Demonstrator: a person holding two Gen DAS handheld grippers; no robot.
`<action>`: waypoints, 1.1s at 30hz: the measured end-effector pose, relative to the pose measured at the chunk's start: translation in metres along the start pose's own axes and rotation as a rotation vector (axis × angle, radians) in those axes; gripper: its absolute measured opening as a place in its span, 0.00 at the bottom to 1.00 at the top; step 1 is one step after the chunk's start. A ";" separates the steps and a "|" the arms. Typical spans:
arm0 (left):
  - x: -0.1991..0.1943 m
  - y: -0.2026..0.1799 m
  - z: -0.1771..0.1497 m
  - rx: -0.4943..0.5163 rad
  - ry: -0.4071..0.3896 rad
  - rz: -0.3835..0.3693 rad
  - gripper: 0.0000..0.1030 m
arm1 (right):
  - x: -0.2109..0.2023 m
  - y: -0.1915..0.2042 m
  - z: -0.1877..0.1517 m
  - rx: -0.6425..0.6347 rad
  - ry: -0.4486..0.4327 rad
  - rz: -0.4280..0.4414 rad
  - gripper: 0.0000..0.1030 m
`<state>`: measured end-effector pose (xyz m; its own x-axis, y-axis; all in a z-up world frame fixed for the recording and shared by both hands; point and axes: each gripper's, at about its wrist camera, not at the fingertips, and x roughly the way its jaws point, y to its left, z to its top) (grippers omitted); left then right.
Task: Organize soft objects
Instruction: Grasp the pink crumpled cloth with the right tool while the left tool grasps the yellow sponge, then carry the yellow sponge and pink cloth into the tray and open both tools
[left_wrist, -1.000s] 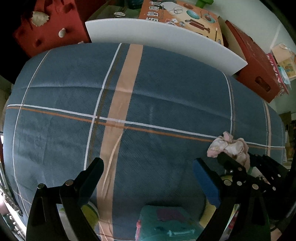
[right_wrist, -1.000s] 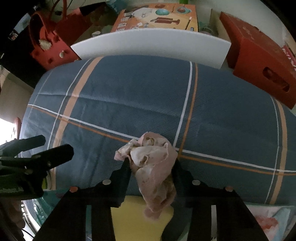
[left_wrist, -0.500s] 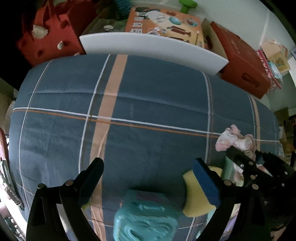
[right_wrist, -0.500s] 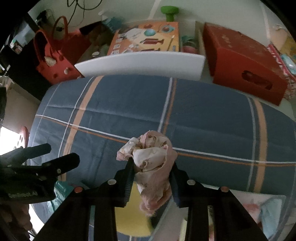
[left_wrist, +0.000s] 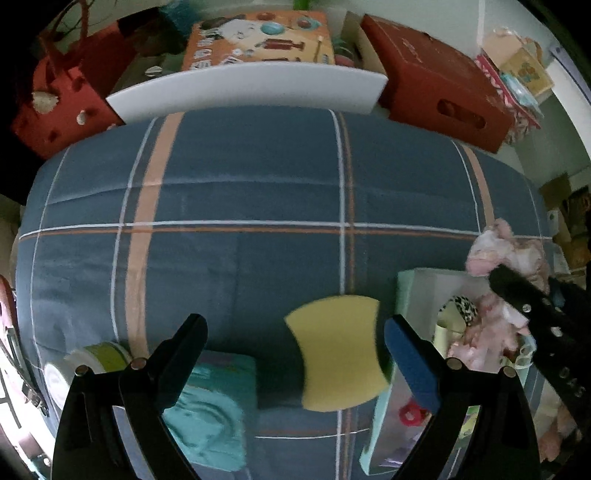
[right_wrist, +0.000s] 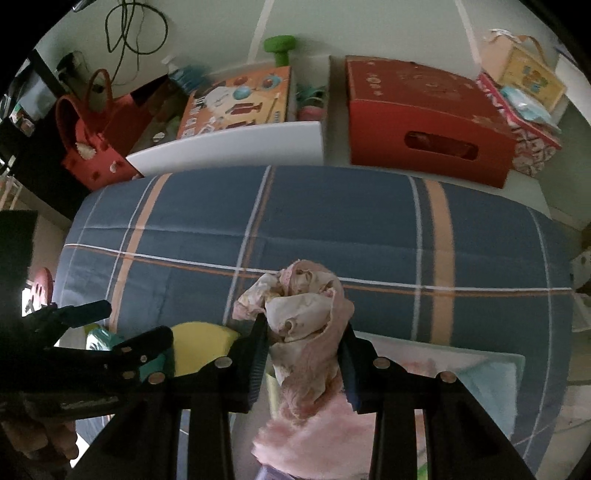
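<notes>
Right gripper (right_wrist: 303, 354) jaws are clamping the pink cloth (right_wrist: 306, 332); left gripper (left_wrist: 295, 354) jaws are standing wide apart, gripping nothing; the cloth's lower end is running out of frame.

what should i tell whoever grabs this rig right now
Right gripper: shut on the pink cloth, lifted above the pale bin.
Left gripper: open, empty, over the yellow sponge.
On the plaid bedspread: sponge, teal soft item, tape roll.
Done: cloth picked up.
Left: place the cloth, then probably the sponge and teal item.
</notes>
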<state>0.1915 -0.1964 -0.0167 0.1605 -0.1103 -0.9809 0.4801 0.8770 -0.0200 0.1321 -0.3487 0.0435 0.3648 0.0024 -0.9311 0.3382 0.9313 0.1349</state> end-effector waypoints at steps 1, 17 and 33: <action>0.002 -0.004 -0.001 0.001 0.006 0.003 0.94 | -0.002 -0.004 -0.002 0.002 -0.001 -0.002 0.37; 0.048 -0.028 -0.009 0.005 0.091 0.040 0.81 | -0.006 -0.042 -0.019 0.031 -0.005 0.013 0.36; 0.056 -0.063 0.001 0.096 0.085 0.124 0.79 | 0.003 -0.052 -0.023 0.044 0.004 0.016 0.36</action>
<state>0.1714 -0.2580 -0.0703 0.1520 0.0396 -0.9876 0.5418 0.8323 0.1168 0.0954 -0.3890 0.0258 0.3667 0.0190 -0.9302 0.3700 0.9143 0.1646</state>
